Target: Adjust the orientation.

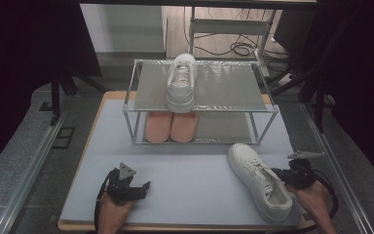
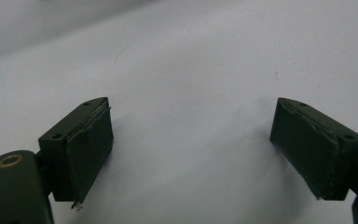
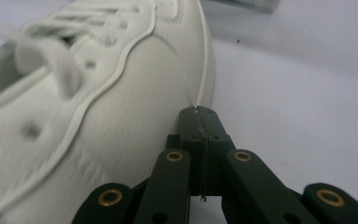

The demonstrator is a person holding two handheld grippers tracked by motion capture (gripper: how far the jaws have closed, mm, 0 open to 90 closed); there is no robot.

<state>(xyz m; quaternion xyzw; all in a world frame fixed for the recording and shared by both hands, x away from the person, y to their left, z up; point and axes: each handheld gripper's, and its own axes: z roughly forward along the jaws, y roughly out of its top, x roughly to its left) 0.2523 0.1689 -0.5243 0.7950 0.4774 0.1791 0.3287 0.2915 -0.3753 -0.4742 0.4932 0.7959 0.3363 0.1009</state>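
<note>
A white sneaker (image 1: 259,180) lies on the pale table mat at the front right, toe pointing away and to the left. My right gripper (image 1: 277,173) sits against its right side, near the heel end. In the right gripper view the jaws (image 3: 199,114) are pressed together with nothing between them, their tip beside the sneaker's sole edge (image 3: 98,116). My left gripper (image 1: 135,185) rests low over the mat at the front left. Its two pads (image 2: 91,149) stand wide apart with only bare mat between them. A matching white sneaker (image 1: 181,83) sits on the rack's top shelf.
A two-level metal rack (image 1: 224,87) stands at the back of the mat (image 1: 185,175). A pink pair of shoes (image 1: 171,126) sits on its lower shelf, left of centre. Metal rails run along both sides of the table. Cables lie on the floor behind.
</note>
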